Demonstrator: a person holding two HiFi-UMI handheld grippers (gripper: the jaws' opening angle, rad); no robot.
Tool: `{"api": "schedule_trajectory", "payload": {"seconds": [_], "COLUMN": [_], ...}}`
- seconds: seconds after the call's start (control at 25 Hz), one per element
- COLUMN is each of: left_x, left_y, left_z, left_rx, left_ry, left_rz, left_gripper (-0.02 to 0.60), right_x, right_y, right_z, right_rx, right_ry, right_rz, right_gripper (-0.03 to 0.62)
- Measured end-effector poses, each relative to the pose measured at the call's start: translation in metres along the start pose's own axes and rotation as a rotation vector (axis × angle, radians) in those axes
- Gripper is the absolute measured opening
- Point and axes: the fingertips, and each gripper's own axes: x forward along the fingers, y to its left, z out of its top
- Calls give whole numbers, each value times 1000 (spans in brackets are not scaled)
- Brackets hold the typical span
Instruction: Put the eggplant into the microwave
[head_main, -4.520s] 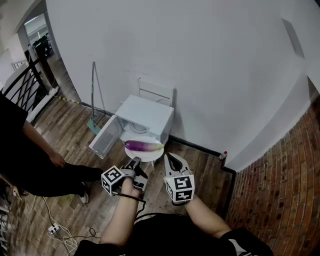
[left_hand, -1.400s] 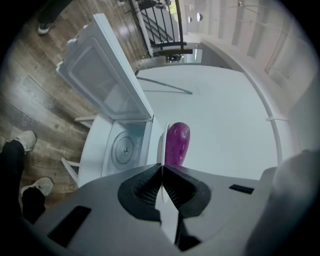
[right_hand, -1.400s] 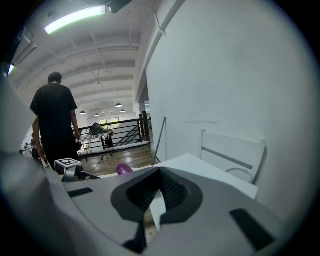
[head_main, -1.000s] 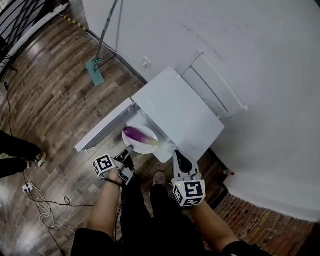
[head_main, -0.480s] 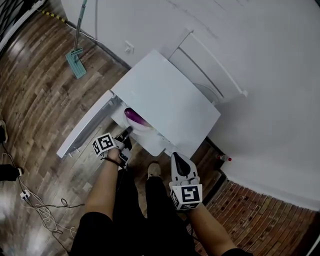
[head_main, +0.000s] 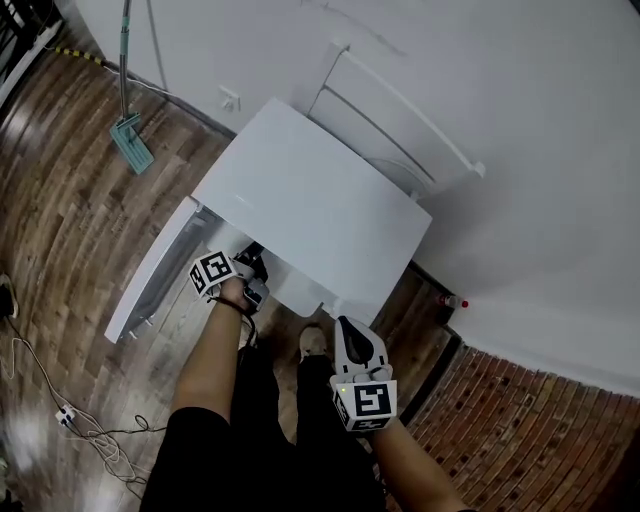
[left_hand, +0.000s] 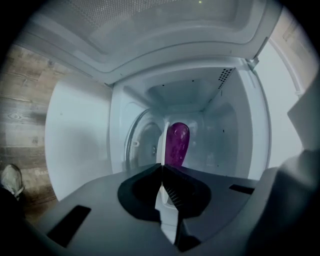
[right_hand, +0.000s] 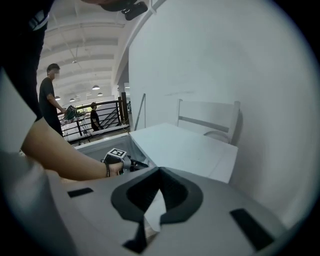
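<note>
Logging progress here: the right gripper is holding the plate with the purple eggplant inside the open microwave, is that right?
Not quite: the left gripper holds the plate with the purple eggplant inside the open microwave. The left gripper view shows its jaws shut on the plate's rim; the right gripper hangs outside.

Eggplant (left_hand: 176, 144) and plate (left_hand: 167, 210) — partly hidden behind left hand-held gripper (left_hand: 161, 166).

Wood floor (head_main: 80, 230): white microwave (head_main: 310, 210) stands on it near wall, door (head_main: 150, 280) swung open. White chair (head_main: 400, 130) behind it. Mop (head_main: 130, 148) upper left. Power strip (head_main: 66, 412) lower left. Small bottle (head_main: 455, 301) beside brick paving (head_main: 540, 420).
</note>
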Motion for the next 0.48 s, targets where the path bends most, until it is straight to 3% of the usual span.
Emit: {"api": "schedule_trajectory", "payload": {"seconds": [0.48], "left_x": [33], "left_y": [19], "left_z": [14], "left_rx": [65], "left_ry": [-9], "left_rz": [93], "left_gripper": [11], "right_x": [4], "right_y": [-19], "right_z": [-16], "right_rx": [14], "right_ry": [42], "right_rz": [-40], "right_gripper": [12]}}
